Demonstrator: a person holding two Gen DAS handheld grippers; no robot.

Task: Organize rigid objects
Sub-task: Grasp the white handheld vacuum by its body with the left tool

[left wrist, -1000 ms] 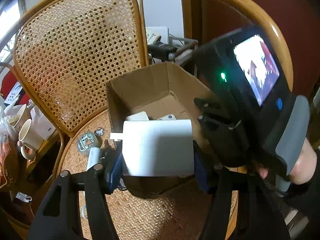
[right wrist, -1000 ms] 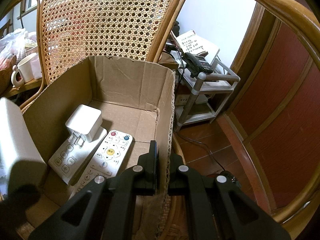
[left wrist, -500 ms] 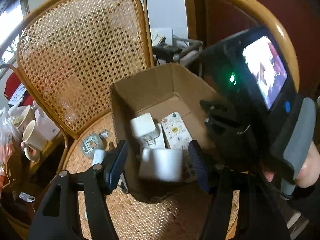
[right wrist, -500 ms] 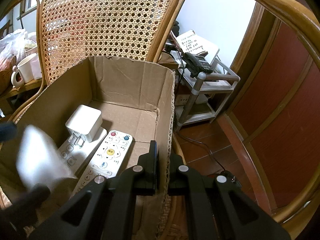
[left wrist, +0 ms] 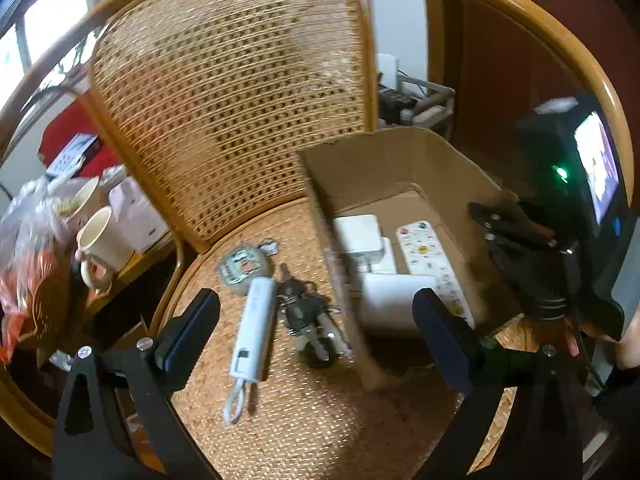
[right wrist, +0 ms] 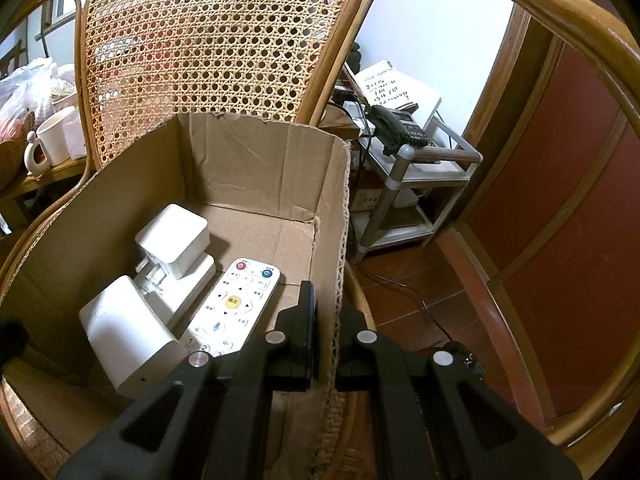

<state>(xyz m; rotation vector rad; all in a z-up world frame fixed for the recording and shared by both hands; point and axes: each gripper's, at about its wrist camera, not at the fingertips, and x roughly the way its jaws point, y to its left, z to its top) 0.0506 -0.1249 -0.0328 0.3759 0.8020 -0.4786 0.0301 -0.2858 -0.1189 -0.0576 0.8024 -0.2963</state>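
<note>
The left wrist view looks steeply down over the chair (left wrist: 304, 412) seat from its front, facing the cane back, with the box (left wrist: 400, 160) to its right and the other handset at the far right edge. The right wrist view sits closer, right at the box's (right wrist: 256, 168) right wall, looking down into it and toward the same chair (right wrist: 224, 40) back. Both share the box's inside, the remote (left wrist: 430, 260) (right wrist: 234, 304), and the mug (left wrist: 102, 246) (right wrist: 54, 140) at left.

Dim indoor light; left view motion-blurred, right sharp; fisheye edges.
</note>
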